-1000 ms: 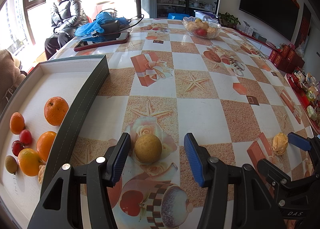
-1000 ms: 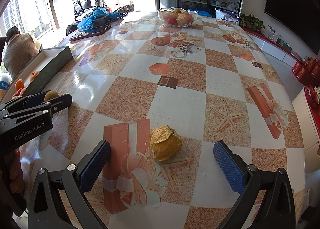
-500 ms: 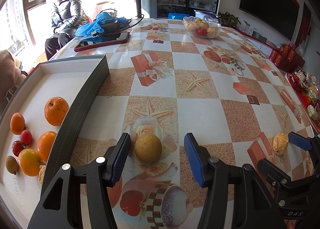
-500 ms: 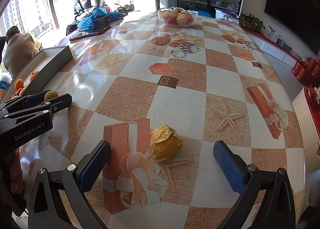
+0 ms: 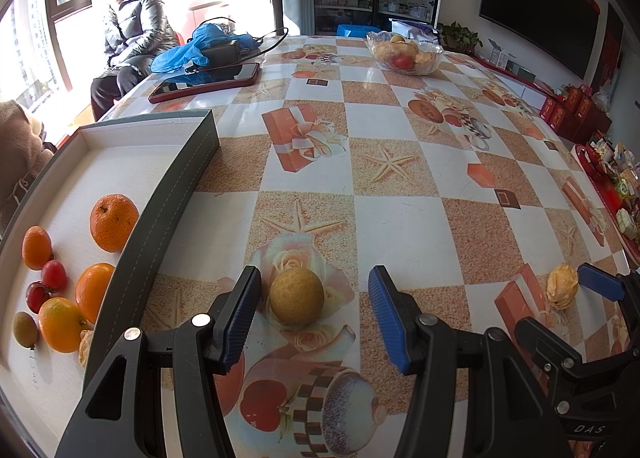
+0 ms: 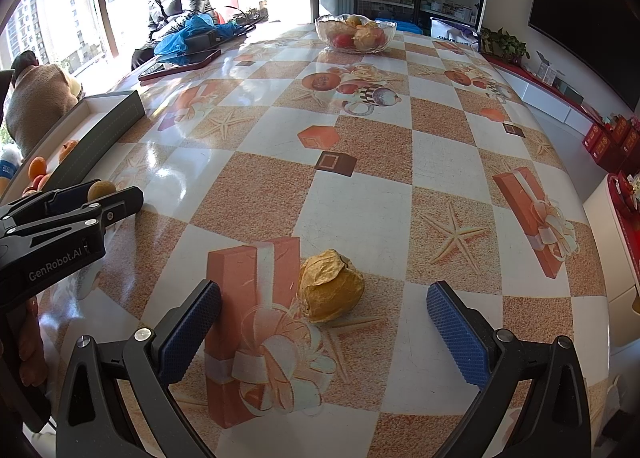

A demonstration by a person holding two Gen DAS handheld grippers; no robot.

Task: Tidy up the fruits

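Tray point(image 5: 176, 177) at left already held sorted oranges point(image 5: 113, 222), its raised edge nearest. Left hand-held gripper point(image 5: 316, 312) stood spread around a round tan fruit point(image 5: 296, 296) on the counter point(image 5: 400, 225), untouched. Right hand-held gripper point(image 6: 324, 322) stood spread about a papery husked fruit point(image 6: 330, 286). Open counter lay beyond.

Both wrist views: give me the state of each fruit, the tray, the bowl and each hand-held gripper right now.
Left hand-held gripper: open, straddling the round yellow fruit.
Round yellow fruit: on the table, untouched.
Right hand-held gripper: open wide around the husked fruit.
Husked fruit: on the table, untouched, papery husk on.
Tray: holds oranges and small red fruits.
Glass bowl: upright, filled with fruit.
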